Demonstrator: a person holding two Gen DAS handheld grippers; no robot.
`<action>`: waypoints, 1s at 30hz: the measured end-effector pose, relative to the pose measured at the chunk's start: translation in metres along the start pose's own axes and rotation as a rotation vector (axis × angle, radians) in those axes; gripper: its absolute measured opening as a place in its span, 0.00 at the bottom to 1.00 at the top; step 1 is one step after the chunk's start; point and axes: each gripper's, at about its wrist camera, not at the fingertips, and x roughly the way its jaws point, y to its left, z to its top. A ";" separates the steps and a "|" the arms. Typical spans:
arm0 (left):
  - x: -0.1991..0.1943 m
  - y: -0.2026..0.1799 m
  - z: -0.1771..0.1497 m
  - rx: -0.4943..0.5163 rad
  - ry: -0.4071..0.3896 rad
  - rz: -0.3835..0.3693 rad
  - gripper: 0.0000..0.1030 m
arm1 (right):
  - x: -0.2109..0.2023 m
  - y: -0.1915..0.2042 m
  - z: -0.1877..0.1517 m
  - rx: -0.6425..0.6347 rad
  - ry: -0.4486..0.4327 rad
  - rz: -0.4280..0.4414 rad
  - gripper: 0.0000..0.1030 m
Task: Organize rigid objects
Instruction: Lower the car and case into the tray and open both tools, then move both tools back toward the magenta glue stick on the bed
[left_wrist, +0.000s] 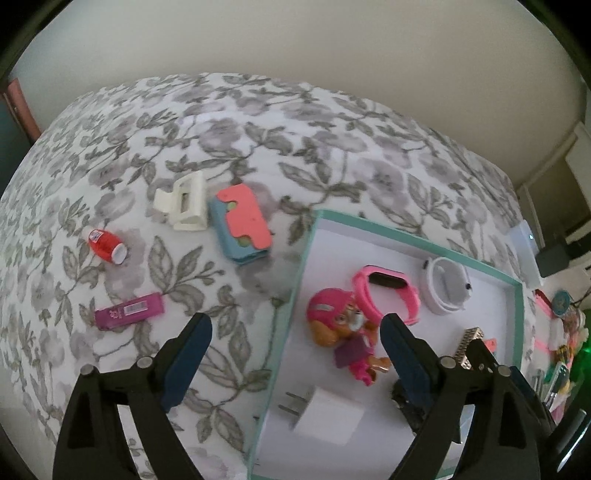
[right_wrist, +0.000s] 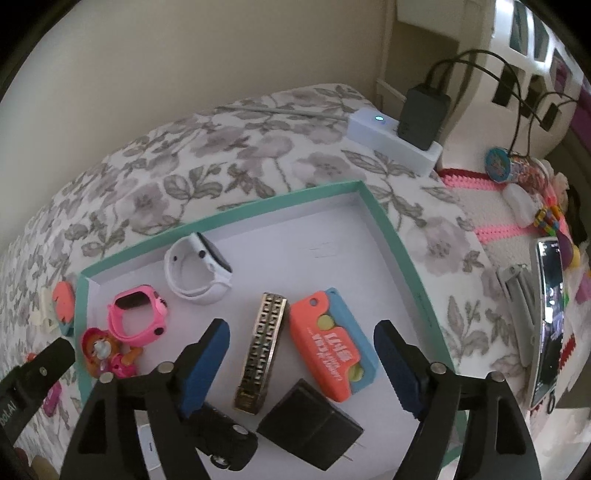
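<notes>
Holding both tools over the floral bed, we have the left gripper (left_wrist: 295, 332) with its fingers apart, nothing between them, astride the near-left wall of the teal-rimmed tray (left_wrist: 306, 243). Our right gripper (right_wrist: 301, 339) also has its fingers apart, clamped on nothing, above the harmonica (right_wrist: 262, 350) and orange card holder (right_wrist: 328, 354) lying side by side inside the tray. On the bed left of the tray lie a white clip (left_wrist: 183, 201), a red bottle (left_wrist: 107, 246) and a purple stick (left_wrist: 129, 311).
</notes>
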 end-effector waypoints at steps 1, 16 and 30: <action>0.001 0.002 0.000 -0.005 -0.001 0.007 0.90 | 0.000 0.002 0.000 -0.007 0.001 0.004 0.81; 0.010 0.017 0.002 -0.050 0.029 0.029 0.90 | -0.002 0.017 -0.002 -0.056 -0.014 0.005 1.00; -0.009 0.086 0.025 -0.168 -0.031 0.083 0.90 | -0.037 0.069 0.000 -0.157 -0.090 0.110 1.00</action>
